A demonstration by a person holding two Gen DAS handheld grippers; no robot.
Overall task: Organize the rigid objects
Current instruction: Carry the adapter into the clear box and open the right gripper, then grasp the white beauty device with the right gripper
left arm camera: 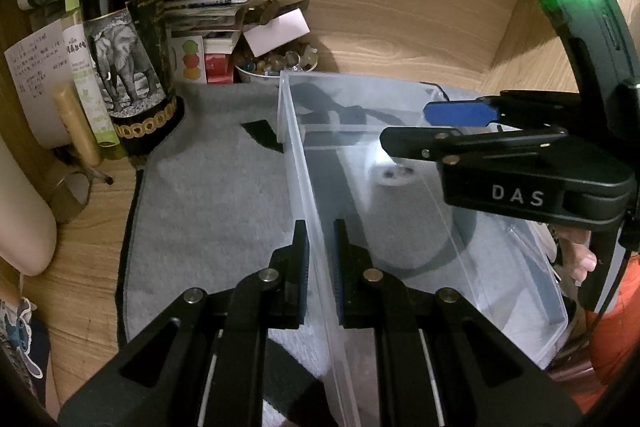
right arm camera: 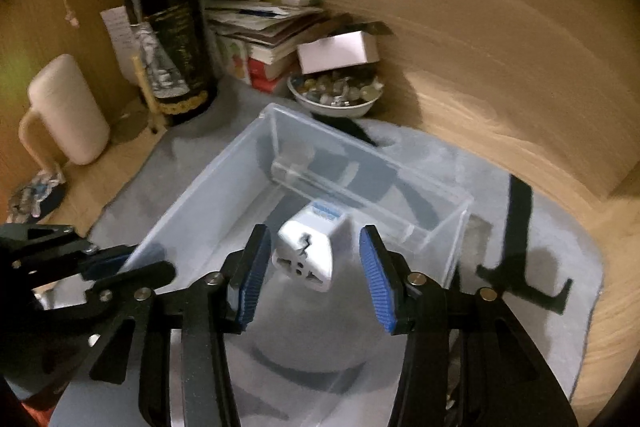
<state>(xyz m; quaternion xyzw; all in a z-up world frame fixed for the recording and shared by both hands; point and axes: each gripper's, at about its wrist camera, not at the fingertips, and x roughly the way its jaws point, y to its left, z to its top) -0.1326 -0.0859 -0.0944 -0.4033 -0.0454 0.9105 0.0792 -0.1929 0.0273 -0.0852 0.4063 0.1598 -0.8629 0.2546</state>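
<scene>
A clear plastic bin (left arm camera: pixel 304 163) (right arm camera: pixel 200 211) sits on a grey mat. My left gripper (left arm camera: pixel 320 231) is shut on the bin's left wall, one finger on each side. It shows at the left of the right wrist view (right arm camera: pixel 132 263). My right gripper (right arm camera: pixel 312 239) is open above the bin. It also shows in the left wrist view (left arm camera: pixel 404 125). A white travel plug adapter (right arm camera: pixel 306 253) lies below and between its fingers, apart from both pads, inside the bin. It shows in the left wrist view (left arm camera: pixel 394 173) under the right gripper.
A dark wine bottle (left arm camera: pixel 128 39) (right arm camera: pixel 172 27), stacked books and papers (right arm camera: pixel 264 27), a bowl of small stones (right arm camera: pixel 336 93) and a cream mug (right arm camera: pixel 68 111) stand at the back left. A black hook-shaped piece (right arm camera: pixel 516 239) lies on the mat (left arm camera: pixel 208 203) at right. Wooden walls enclose the desk.
</scene>
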